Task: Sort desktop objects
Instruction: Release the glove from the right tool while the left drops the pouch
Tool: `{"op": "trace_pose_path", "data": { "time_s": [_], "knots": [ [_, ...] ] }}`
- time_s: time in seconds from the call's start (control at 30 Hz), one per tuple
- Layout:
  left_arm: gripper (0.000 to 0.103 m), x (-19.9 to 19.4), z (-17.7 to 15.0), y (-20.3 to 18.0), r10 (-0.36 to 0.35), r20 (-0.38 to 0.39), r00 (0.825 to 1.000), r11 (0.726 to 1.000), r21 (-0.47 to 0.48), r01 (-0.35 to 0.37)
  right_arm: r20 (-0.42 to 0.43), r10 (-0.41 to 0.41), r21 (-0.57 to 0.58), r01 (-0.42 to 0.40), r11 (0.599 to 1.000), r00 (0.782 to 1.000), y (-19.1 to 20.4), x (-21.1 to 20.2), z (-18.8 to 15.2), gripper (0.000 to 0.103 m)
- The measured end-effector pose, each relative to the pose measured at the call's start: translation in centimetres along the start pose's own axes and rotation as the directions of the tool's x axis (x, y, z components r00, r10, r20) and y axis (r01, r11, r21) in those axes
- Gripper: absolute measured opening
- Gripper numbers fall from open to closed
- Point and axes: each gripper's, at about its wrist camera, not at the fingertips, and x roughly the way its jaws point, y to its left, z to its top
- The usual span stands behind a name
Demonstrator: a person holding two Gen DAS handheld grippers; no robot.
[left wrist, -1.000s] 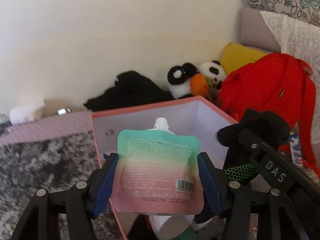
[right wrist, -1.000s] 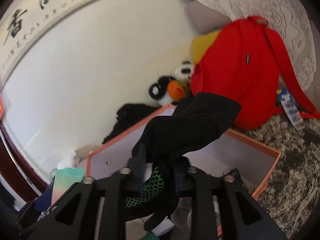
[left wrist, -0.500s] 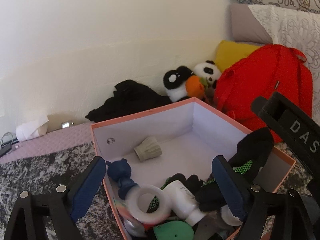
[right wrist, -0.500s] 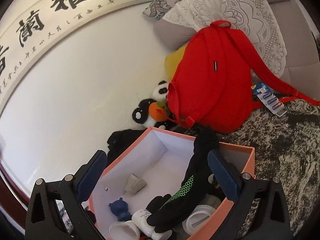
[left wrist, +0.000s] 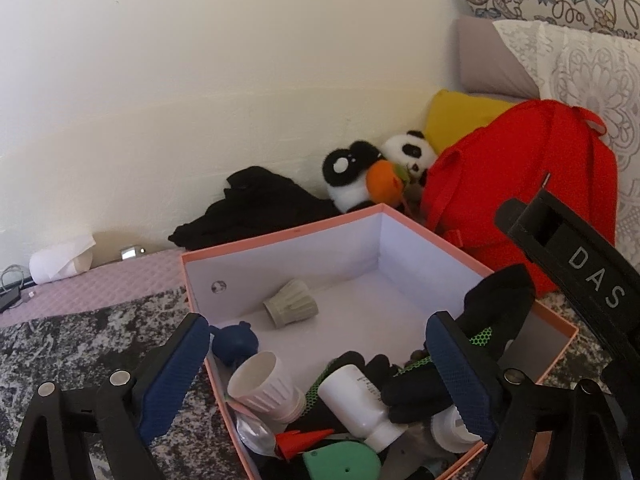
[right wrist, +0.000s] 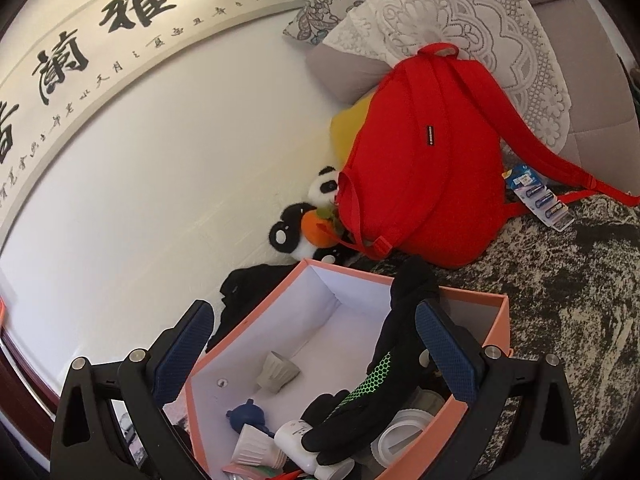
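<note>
Blue-padded jaws of the left gripper (left wrist: pixel 320 376) stand spread wide and hold nothing, hanging over the near corner of the pink box (left wrist: pixel 280 236). Inside the box, a white bottle (left wrist: pixel 360 408) lies on its side, its cap toward the near wall; the far half of the floor lies bare apart from a grey ribbed cup (left wrist: pixel 291 309).

Right wrist view: the right gripper (right wrist: pixel 316 348) likewise has its jaws wide apart and empty above the box (right wrist: pixel 502 328). A black glove (right wrist: pixel 384 364) drapes lengthwise over the box's right wall, fingers down among the clutter.
</note>
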Motion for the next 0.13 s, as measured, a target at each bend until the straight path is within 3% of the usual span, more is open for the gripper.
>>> {"op": "trace_pose_path", "data": {
  "time_s": [0.13],
  "knots": [
    [0.093, -0.32, 0.13, -0.22, 0.005, 0.015, 1.0, 1.0, 0.012, -0.005, 0.0, 0.004, -0.004, -0.004, 1.0, 1.0, 0.28, 0.02, -0.22, 0.103]
  ]
}}
